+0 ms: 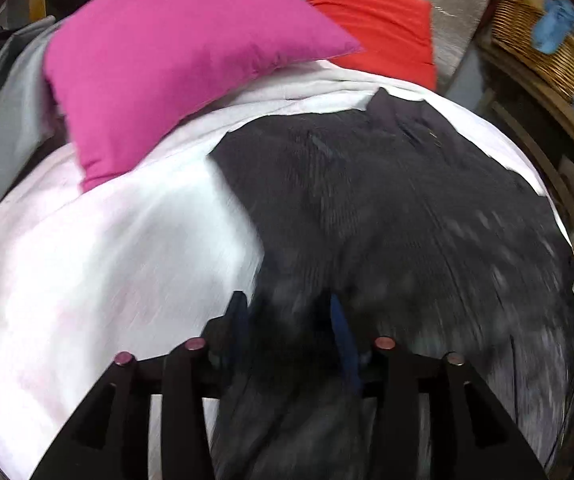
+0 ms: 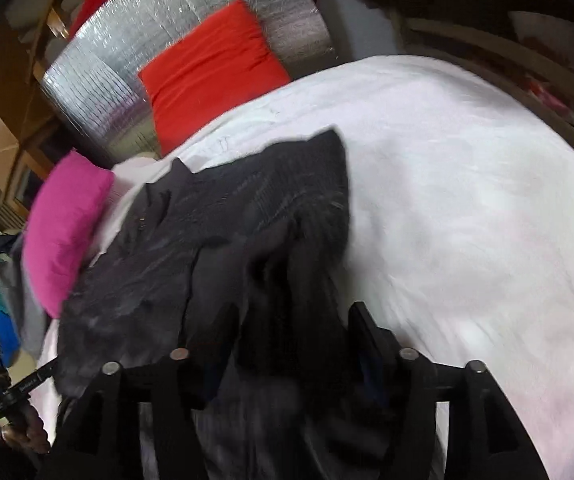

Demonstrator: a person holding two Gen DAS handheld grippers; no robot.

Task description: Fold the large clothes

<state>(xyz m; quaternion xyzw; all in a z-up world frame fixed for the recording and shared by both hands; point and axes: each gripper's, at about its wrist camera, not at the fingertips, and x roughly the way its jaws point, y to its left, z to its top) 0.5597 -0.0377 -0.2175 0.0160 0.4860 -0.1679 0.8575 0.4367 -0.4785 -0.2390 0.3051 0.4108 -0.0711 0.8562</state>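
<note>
A large dark grey garment [image 1: 387,208] lies spread on a white bed sheet [image 1: 107,240]. Its near hem runs up between the fingers of my left gripper [image 1: 287,312], which is shut on it. In the right wrist view the same garment [image 2: 207,248] lies bunched on the sheet [image 2: 467,200], and a dark fold rises between the fingers of my right gripper [image 2: 291,320], which is shut on it. The left hand-held gripper [image 2: 11,392] shows at the lower left of the right wrist view. Both views are motion-blurred.
A pink pillow [image 1: 175,64] and a red cushion [image 1: 379,20] lie at the head of the bed against a silver padded board [image 2: 175,24]. Grey clothes [image 1: 3,120] pile at the left. A wicker basket [image 1: 539,40] and wooden shelves stand on the right.
</note>
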